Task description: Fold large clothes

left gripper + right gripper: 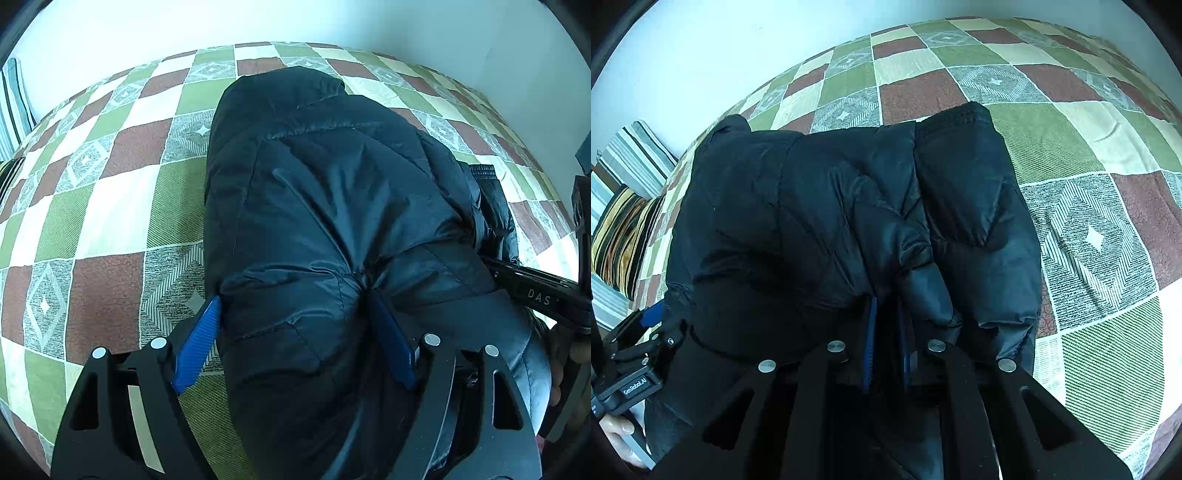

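Black puffer jacket (332, 206) bundled on the checkered bedspread (110, 206), left gripper (295, 332) jaws wide, clamping a thick fold of jacket; right gripper (886, 332) jaws closed tight, pinching jacket fabric

Bright, cool daylight, strong fisheye bending at dark corners, slightly soft focus throughout

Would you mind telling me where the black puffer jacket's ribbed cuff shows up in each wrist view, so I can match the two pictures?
Left wrist view: the ribbed cuff peeks out at the puffer jacket's right edge, above mid-height.
Right wrist view: the ribbed cuff sits at the jacket's top, right of centre.
Shared landmark: the checked bedspread under the jacket.
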Action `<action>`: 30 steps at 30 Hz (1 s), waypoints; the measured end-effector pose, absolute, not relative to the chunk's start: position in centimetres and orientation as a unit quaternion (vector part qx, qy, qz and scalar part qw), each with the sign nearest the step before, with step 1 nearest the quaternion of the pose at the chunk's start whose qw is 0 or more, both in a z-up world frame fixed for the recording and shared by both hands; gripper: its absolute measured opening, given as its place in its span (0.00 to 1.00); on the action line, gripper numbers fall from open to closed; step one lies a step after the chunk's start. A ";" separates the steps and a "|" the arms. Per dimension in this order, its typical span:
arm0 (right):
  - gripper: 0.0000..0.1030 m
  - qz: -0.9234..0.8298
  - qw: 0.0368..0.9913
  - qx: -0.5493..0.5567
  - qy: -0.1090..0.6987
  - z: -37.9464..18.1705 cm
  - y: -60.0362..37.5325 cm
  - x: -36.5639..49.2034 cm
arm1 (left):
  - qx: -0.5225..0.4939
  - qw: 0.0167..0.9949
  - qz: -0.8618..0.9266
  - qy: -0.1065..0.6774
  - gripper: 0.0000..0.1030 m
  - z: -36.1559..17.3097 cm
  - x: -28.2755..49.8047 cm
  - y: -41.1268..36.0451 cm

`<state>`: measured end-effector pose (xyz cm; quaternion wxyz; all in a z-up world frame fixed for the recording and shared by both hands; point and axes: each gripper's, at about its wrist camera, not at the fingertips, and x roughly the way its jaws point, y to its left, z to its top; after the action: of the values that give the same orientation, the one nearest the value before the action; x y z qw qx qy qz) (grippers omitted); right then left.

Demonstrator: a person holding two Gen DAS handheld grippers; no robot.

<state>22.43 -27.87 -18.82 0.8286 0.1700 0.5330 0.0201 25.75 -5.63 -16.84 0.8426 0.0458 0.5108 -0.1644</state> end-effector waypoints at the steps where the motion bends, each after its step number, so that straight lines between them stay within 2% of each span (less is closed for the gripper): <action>1: 0.09 0.021 0.831 0.169 0.530 -18.4 -27.9 22.3 | 0.040 0.844 -0.169 0.508 0.77 -16.5 25.7 -5.3; 5: 0.13 0.028 0.843 0.191 0.502 -14.8 -28.7 19.6 | -0.001 0.848 -0.170 0.502 0.70 -14.2 24.4 -3.5; 10: 0.14 0.024 0.867 0.144 0.476 -11.9 -27.7 14.1 | 0.017 0.869 -0.199 0.453 0.70 -11.2 18.6 -3.4; 19: 0.13 0.021 0.839 0.157 0.521 -17.2 -26.4 13.3 | 0.047 0.849 -0.192 0.490 0.76 -15.7 18.5 -4.9; 24: 0.13 0.016 0.842 0.169 0.512 -17.3 -26.4 12.9 | 0.056 0.856 -0.180 0.481 0.78 -16.4 18.3 -5.1; 30: 0.16 0.012 0.858 0.168 0.486 -14.7 -26.6 11.9 | 0.001 0.866 -0.186 0.464 0.78 -14.3 17.7 -2.6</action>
<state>11.88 -26.58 -14.70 0.8577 0.1676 0.4860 0.0117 17.66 -2.63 -14.27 0.8662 0.0014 0.4639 -0.1857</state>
